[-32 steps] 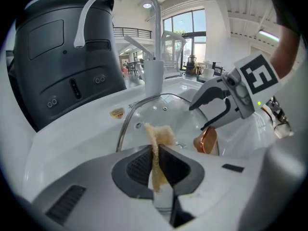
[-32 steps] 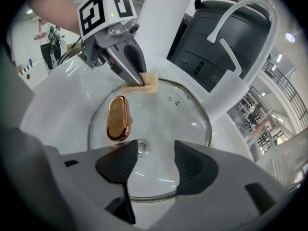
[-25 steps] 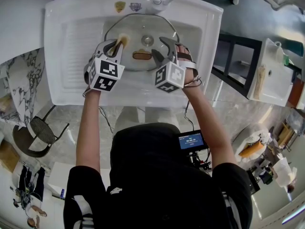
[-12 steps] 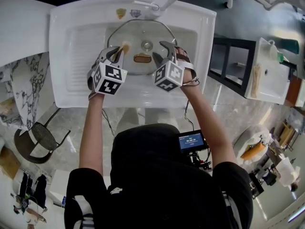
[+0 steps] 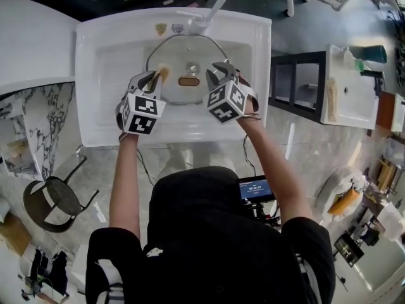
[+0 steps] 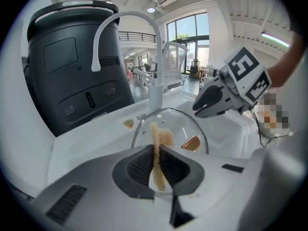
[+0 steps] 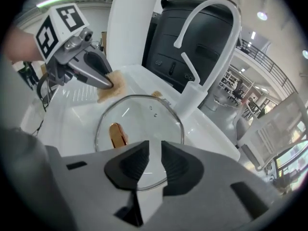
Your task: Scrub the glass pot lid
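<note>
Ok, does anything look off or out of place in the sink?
Nothing stands out. The round glass pot lid lies handle-up and unbroken in the white sink, nothing looks spilled, and the left hand-held gripper is shut on a tan scrubbing pad at the lid's rim.

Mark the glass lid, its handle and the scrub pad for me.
glass lid [image 5: 190,50], head view, clear pane near the far rim.
handle [image 7: 115,134], right gripper view, middle of the copper bar.
scrub pad [image 6: 164,137], left gripper view, free end over the lid.
</note>
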Action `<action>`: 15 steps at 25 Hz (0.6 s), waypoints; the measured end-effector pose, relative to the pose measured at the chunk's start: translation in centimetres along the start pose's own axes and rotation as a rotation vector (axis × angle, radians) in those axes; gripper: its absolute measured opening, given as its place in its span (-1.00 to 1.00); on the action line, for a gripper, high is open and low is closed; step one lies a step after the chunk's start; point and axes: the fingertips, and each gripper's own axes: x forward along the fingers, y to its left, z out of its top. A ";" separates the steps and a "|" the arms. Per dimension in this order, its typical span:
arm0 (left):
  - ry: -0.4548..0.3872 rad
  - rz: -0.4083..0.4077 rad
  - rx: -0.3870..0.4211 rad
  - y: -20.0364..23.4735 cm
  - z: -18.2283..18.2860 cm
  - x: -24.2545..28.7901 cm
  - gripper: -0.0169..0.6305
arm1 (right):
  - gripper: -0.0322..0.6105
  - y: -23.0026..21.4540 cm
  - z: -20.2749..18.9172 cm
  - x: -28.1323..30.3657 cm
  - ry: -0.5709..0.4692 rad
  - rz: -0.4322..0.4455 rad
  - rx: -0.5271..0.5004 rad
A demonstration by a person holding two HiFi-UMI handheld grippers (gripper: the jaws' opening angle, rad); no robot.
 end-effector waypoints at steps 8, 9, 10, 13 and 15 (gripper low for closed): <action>-0.118 0.027 0.016 -1.4 3.4 -6.3 -0.88 | -0.90 1.0 3.6 -7.6 -0.115 -0.039 0.113; -0.132 0.032 0.015 -1.7 3.8 -7.2 -0.88 | -0.90 1.1 4.1 -8.7 -0.134 -0.046 0.128; -0.147 0.035 0.016 -2.0 4.2 -8.1 -0.88 | -0.90 1.2 4.6 -9.9 -0.156 -0.053 0.139; -0.212 0.033 0.017 -2.8 5.4 -11.1 -0.88 | -0.90 1.6 6.7 -13.7 -0.234 -0.095 0.140; -0.267 0.037 0.017 -3.0 6.1 -13.4 -0.88 | -0.90 2.0 8.4 -16.2 -0.292 -0.126 0.138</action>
